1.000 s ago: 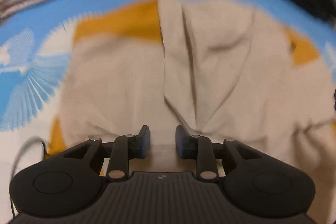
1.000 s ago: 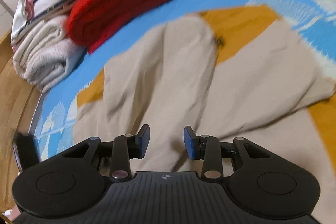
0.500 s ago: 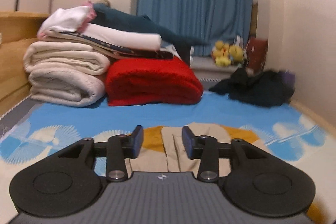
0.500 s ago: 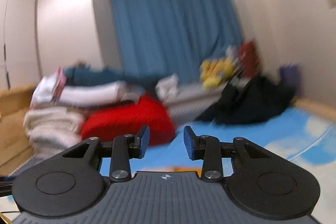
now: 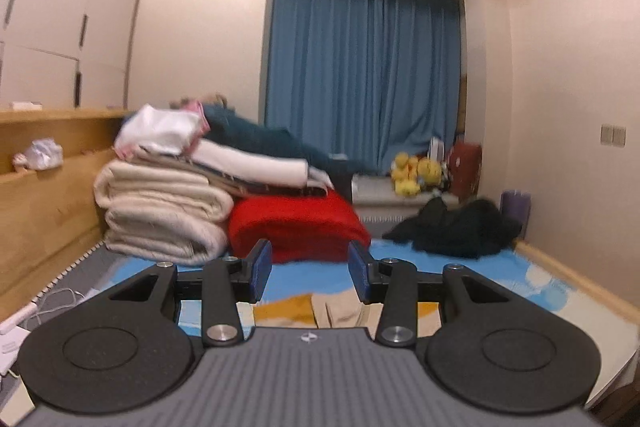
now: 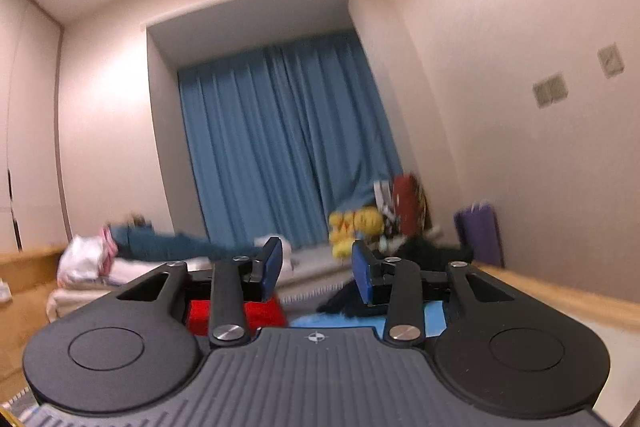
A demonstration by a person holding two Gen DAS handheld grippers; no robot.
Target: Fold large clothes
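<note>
The beige garment (image 5: pixel 340 311) lies flat on the blue and orange mat (image 5: pixel 500 267); only a strip of it shows low in the left wrist view, below and between the fingers. My left gripper (image 5: pixel 310 269) hangs above it, pointing almost level into the room, open and holding nothing. My right gripper (image 6: pixel 316 267) also points level toward the curtain. Its jaws are opening with nothing between them. The garment is hidden in the right wrist view.
At the far left is a stack of folded blankets and clothes (image 5: pixel 160 219), with a red folded blanket (image 5: pixel 296 227) beside it. A black clothes heap (image 5: pixel 456 231) sits at the far right by the wall, yellow plush toys (image 5: pixel 416 171) behind. A wooden ledge (image 5: pixel 44 211) runs along the left, with a white cable (image 5: pixel 48 303) below it.
Both grippers rose and tilted up, from looking down on the beige garment to looking level across the room. The left jaws stand wider than a second ago.
</note>
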